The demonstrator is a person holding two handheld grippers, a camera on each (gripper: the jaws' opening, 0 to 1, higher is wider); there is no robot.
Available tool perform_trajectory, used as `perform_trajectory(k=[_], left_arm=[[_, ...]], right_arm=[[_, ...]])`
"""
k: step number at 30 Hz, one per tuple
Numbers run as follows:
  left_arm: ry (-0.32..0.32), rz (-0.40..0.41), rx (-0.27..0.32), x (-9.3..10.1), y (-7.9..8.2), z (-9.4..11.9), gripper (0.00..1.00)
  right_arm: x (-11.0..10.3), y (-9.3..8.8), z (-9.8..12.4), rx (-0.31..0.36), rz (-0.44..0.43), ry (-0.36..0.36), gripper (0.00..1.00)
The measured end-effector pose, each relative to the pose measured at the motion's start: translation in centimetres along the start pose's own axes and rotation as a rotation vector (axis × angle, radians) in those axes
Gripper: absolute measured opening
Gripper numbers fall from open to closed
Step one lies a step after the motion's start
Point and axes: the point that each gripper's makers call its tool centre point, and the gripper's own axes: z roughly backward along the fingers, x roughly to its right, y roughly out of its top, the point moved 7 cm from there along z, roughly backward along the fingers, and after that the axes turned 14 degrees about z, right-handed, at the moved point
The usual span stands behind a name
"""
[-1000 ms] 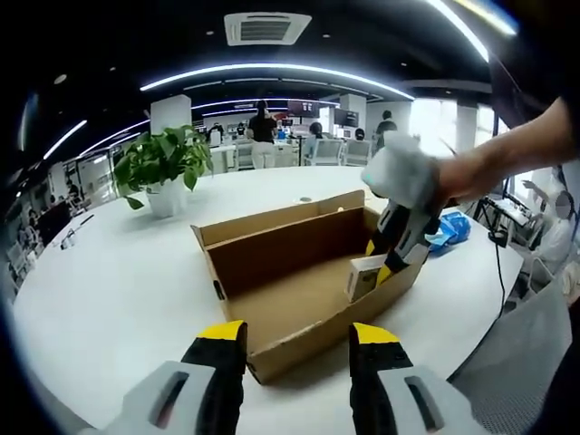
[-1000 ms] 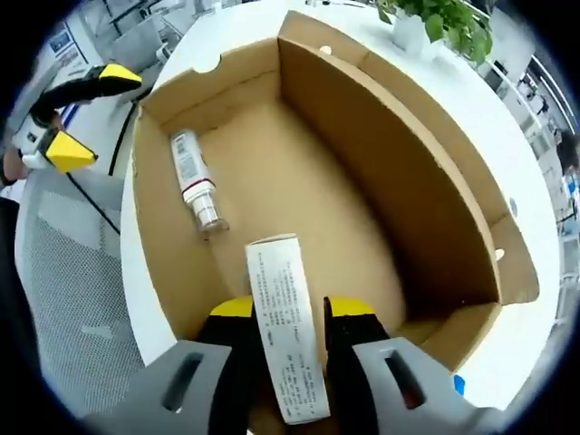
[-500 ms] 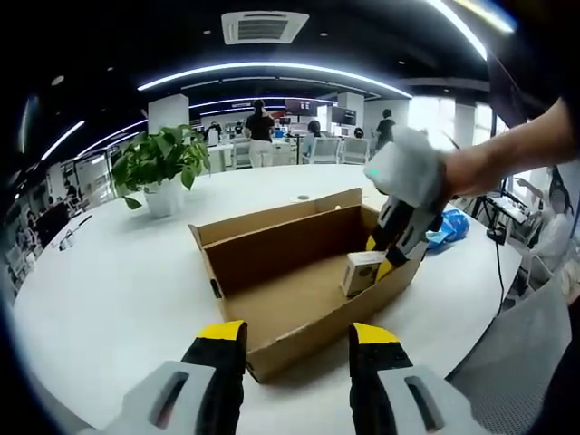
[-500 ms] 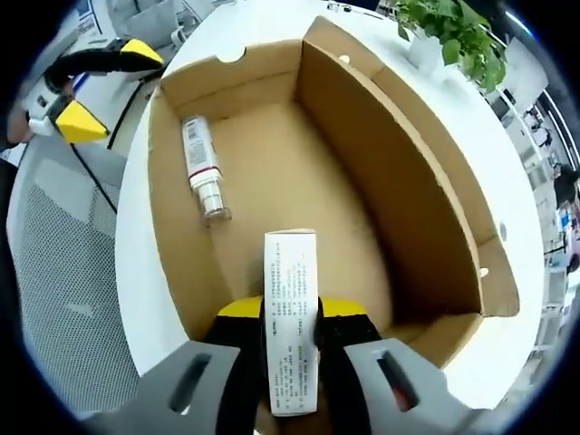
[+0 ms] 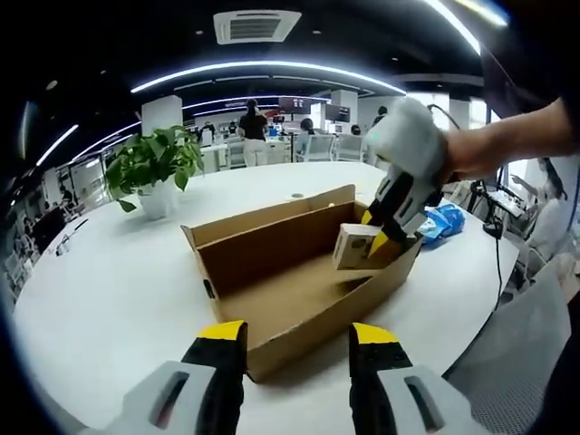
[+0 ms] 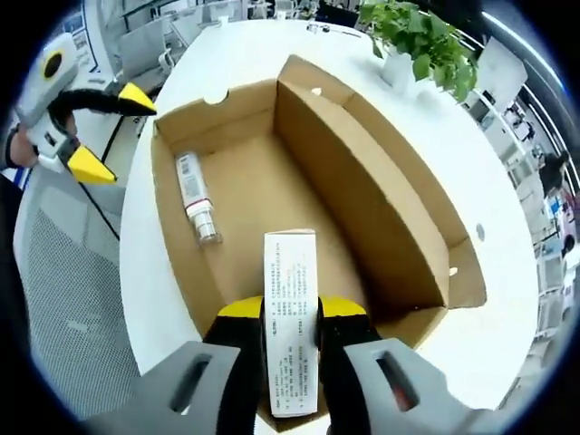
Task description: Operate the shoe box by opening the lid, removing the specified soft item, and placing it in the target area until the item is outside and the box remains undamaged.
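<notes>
1. We find the shoe box (image 6: pixel 299 208) open on the table (image 5: pixel 100 272), lid off, undamaged.
2. Our right gripper (image 6: pixel 290 313) clamps the small carton (image 6: pixel 290 317) above the box's near end.
3. Left gripper (image 5: pixel 290 340) gapes empty; bottle (image 6: pixel 195 195) remains inside; placement remains outstanding.

Nothing is reading clearly. The small white carton (image 6: pixel 290 317) is carrying rows of fine dark print along its upper face in the right gripper view, but the lines are coming out too small to make out. The bottle (image 6: pixel 195 193) lying in the shoe box (image 6: pixel 381 217) is showing a white label with dark marks and a reddish band, also illegible. In the left gripper view, the carton's (image 5: pixel 354 246) faces are looking blank.
</notes>
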Motion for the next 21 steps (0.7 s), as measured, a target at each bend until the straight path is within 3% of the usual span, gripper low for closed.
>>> perform_trajectory(k=[14, 21], left_arm=[[-0.001, -0.006, -0.013, 0.0, -0.1, -0.1, 0.46], [-0.004, 0.0, -0.027, 0.0, -0.2, -0.2, 0.46]], right_arm=[[-0.4, 1.7, 4.5, 0.102, 0.003, -0.119, 0.18], [-0.2, 1.0, 7.5, 0.136, -0.015, -0.186, 0.18]])
